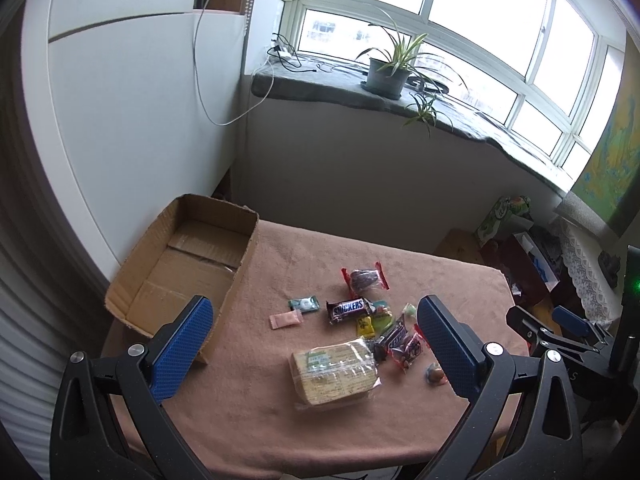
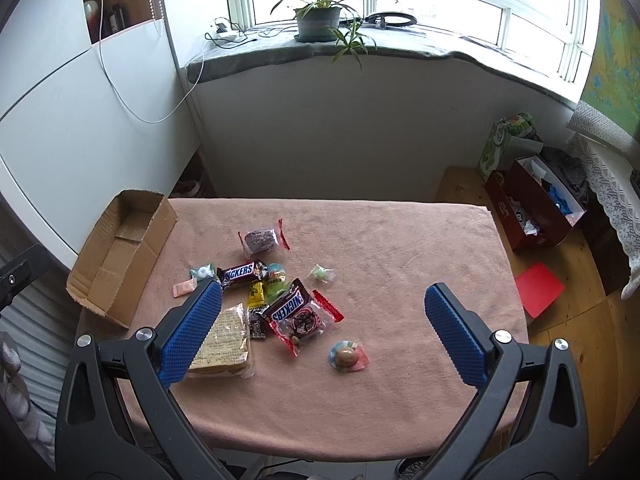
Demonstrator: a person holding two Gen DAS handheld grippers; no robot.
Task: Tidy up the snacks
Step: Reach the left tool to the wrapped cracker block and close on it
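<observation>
A pile of snacks lies mid-table on a pink cloth: a Snickers bar, a second Snickers, a clear pack of crackers, a red-edged dark snack, a round wrapped sweet and several small candies. An open, empty cardboard box sits at the table's left edge. My left gripper is open above the near side of the pile. My right gripper is open above the table's near right; it also shows in the left wrist view.
A windowsill with a potted plant and cables runs behind the table. To the right, on the wooden floor, stand a dark red box of clutter, a green bag and a red sheet. A white wall is at left.
</observation>
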